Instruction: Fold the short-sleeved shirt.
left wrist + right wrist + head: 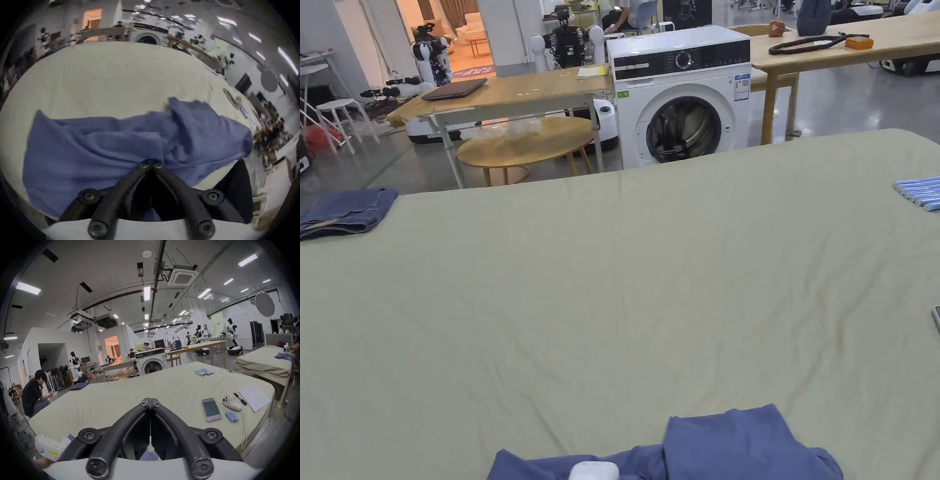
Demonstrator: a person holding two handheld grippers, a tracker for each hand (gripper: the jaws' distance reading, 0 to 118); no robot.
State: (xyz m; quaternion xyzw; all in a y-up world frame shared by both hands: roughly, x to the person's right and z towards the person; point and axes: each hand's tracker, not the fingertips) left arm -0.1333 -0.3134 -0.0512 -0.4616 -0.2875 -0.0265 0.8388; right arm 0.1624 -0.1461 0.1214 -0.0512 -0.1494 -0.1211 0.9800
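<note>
- A wide bed (625, 262) under a pale green sheet fills a workshop hall, with a white front-loading washing machine (681, 94) at 12 o'clock.
- The crumpled blue short-sleeved shirt (97, 146) lies at 6 o'clock on the bed's near edge.
- The left hand-held gripper (150, 164) has its jaws clenched, tips meeting at the shirt's near hem; whether they pinch cloth is unclear.
- The right hand-held gripper (150, 402) is clenched on nothing, above the sheet.
- A white smartphone (211, 409) lies at 3 o'clock.

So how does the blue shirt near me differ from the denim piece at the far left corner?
The blue shirt is lighter, periwinkle, and lies rumpled and spread at the near edge; the denim garment is darker and lies in a compact folded stack at the far left corner. Both rest on the beige sheet.
</note>
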